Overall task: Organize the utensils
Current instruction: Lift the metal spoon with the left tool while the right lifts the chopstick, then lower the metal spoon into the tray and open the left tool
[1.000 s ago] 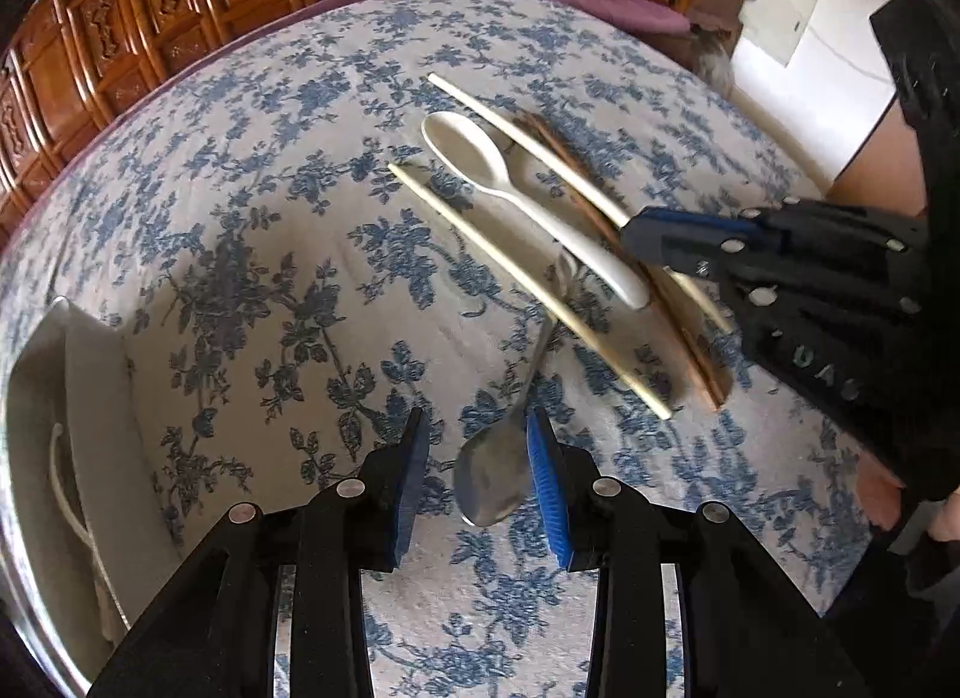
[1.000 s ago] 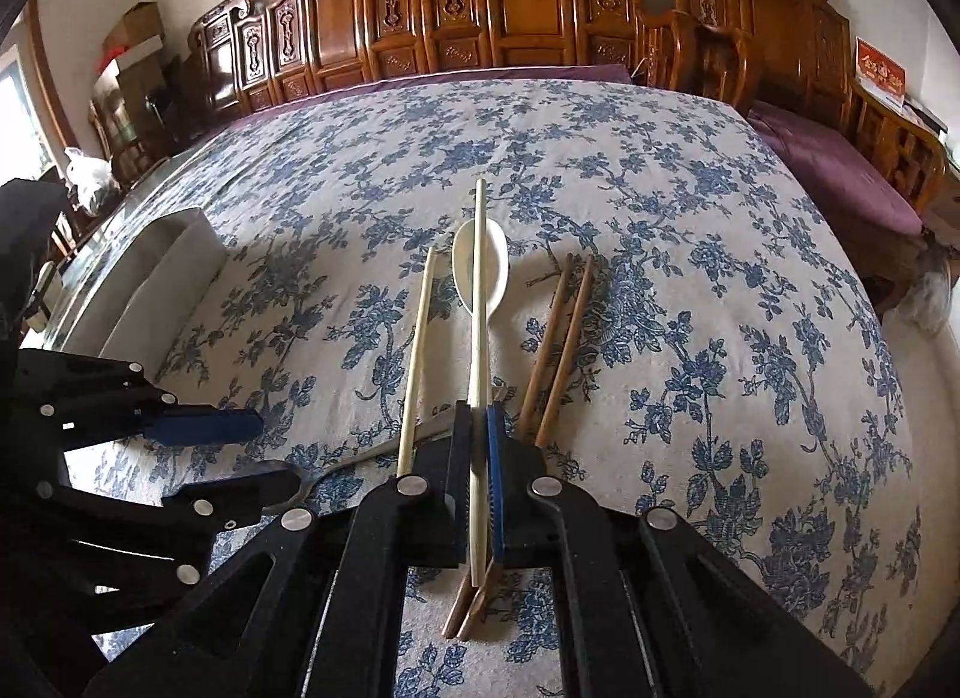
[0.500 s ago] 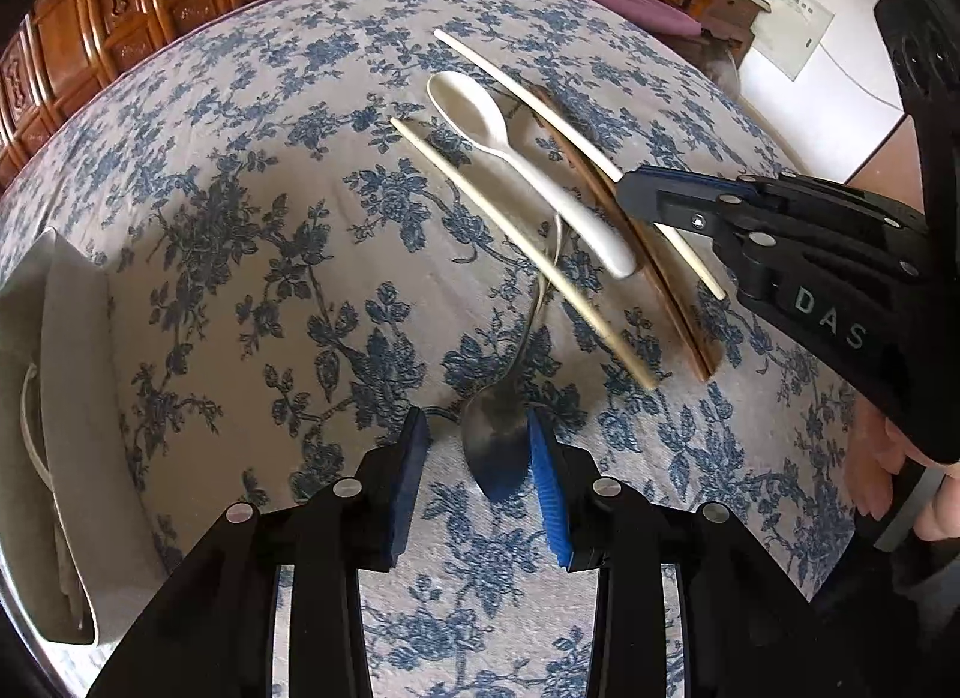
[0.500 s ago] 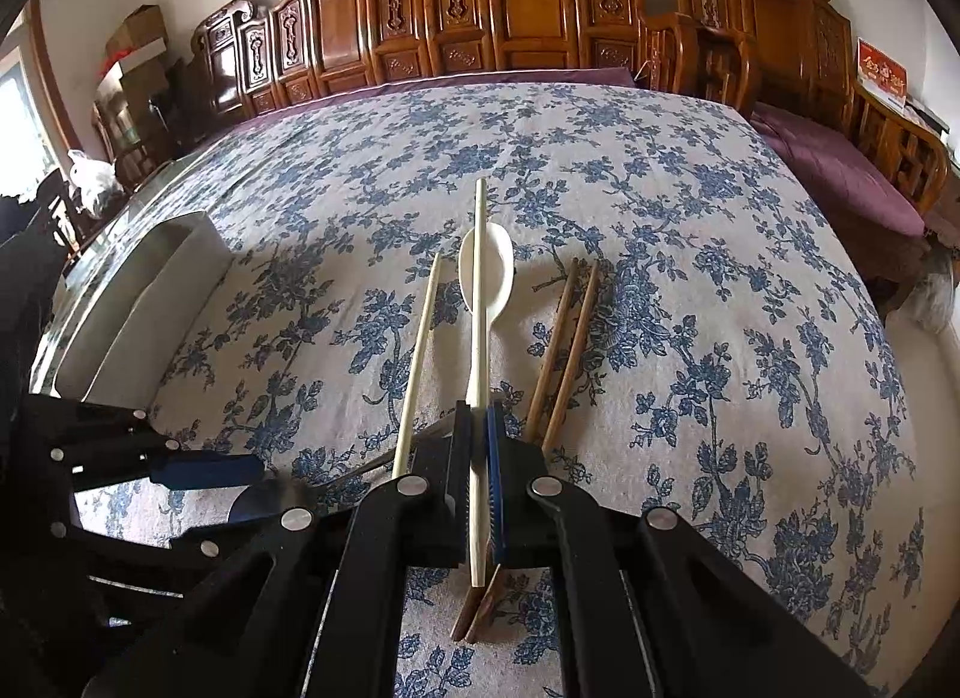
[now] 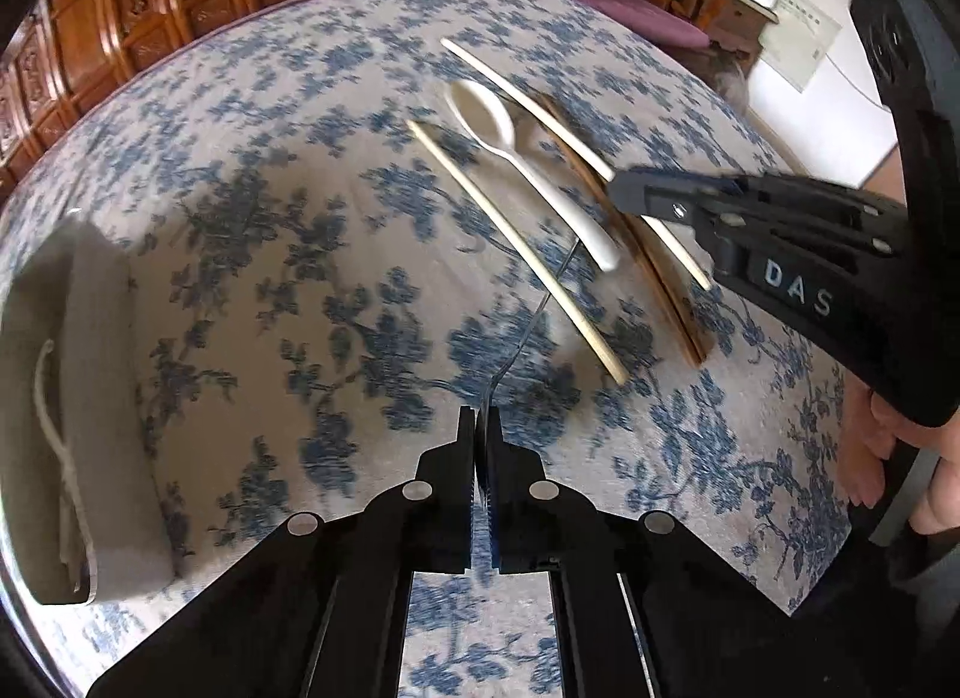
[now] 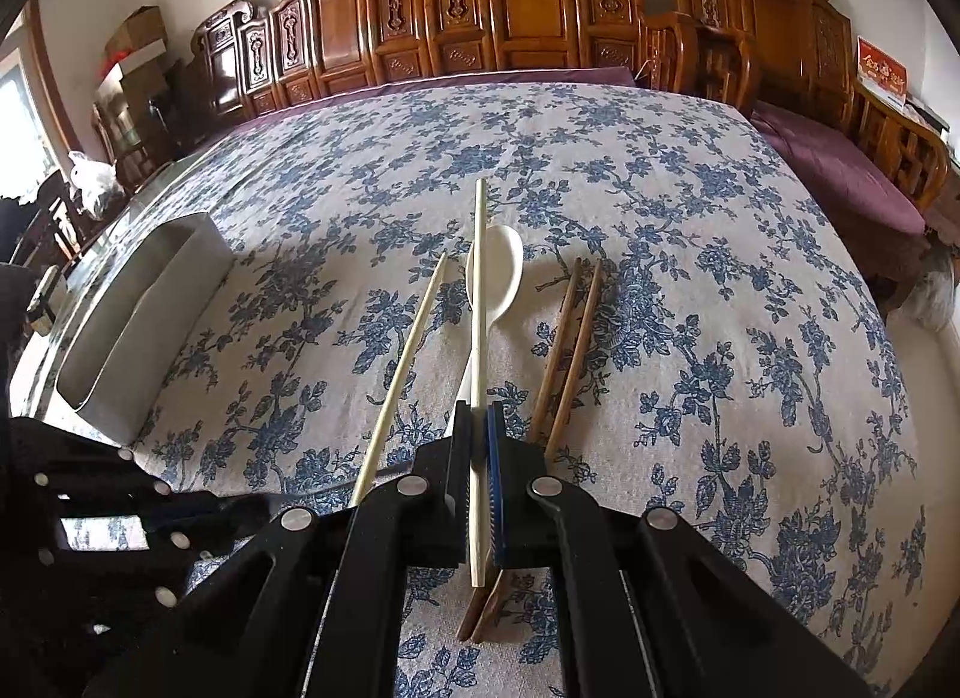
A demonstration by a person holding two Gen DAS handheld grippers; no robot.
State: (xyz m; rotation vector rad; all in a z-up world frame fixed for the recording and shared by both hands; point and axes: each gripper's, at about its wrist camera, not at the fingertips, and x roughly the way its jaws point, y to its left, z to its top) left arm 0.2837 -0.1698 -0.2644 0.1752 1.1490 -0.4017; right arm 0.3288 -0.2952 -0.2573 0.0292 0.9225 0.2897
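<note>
The left tool (image 5: 480, 428) had just been closing and pinched a slim metal spoon (image 5: 528, 332) edge-on above the floral table (image 5: 300, 254). The right tool (image 6: 479, 428) clamped a pale chopstick (image 6: 478, 302) over the white spoon (image 6: 501, 278).

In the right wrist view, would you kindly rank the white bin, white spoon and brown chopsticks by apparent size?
1. white bin, clearly largest.
2. brown chopsticks: longer than the spoon.
3. white spoon, though a chopstick partly hides it.
</note>
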